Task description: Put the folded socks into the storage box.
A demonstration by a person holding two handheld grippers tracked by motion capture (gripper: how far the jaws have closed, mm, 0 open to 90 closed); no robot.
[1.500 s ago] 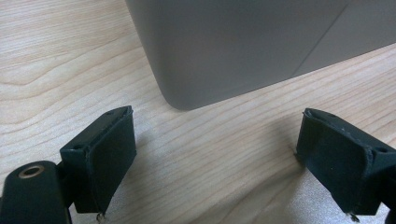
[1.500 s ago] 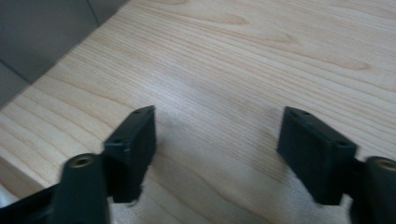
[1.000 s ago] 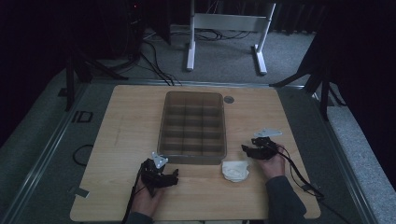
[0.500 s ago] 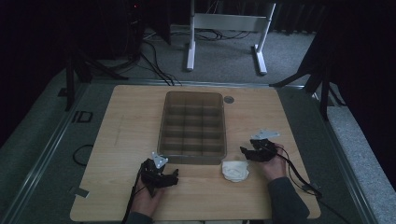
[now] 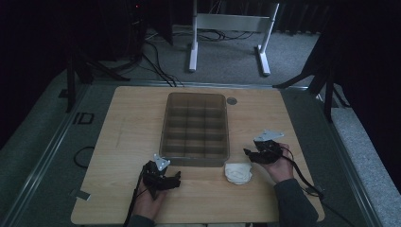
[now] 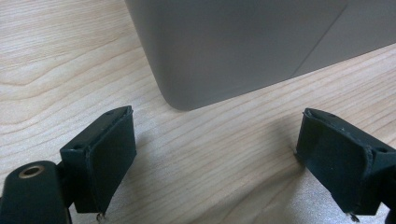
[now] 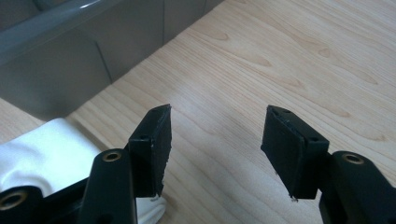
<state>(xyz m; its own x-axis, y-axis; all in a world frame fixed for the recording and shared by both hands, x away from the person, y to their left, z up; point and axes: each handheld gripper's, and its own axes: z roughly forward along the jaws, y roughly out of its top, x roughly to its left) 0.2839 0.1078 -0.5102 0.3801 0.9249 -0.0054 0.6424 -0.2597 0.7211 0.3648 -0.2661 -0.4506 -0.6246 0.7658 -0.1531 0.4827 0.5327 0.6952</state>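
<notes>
A grey-brown divided tray point(image 5: 195, 127) stands in the middle of the wooden table. A crumpled white cloth point(image 5: 238, 172) lies just off its near right corner. My left gripper point(image 5: 173, 178) rests low on the table near the tray's near left corner. It is open with nothing between its jaws, and in the left gripper view point(image 6: 219, 163) the tray's rounded corner point(image 6: 224, 51) is just ahead. My right gripper point(image 5: 248, 153) hovers beside the cloth, open and holding nothing point(image 7: 217, 149). The cloth point(image 7: 44, 149) lies beside its left jaw and the tray wall point(image 7: 70, 65) is farther off.
A small round dark disc point(image 5: 231, 100) lies by the tray's far right corner. Bare table top point(image 5: 127, 132) stretches left of the tray. A white metal stand point(image 5: 227, 33) and cables sit on the floor beyond the table.
Hardly anything: the right hand has drifted a touch near the cloth, and the left gripper has stayed put.
</notes>
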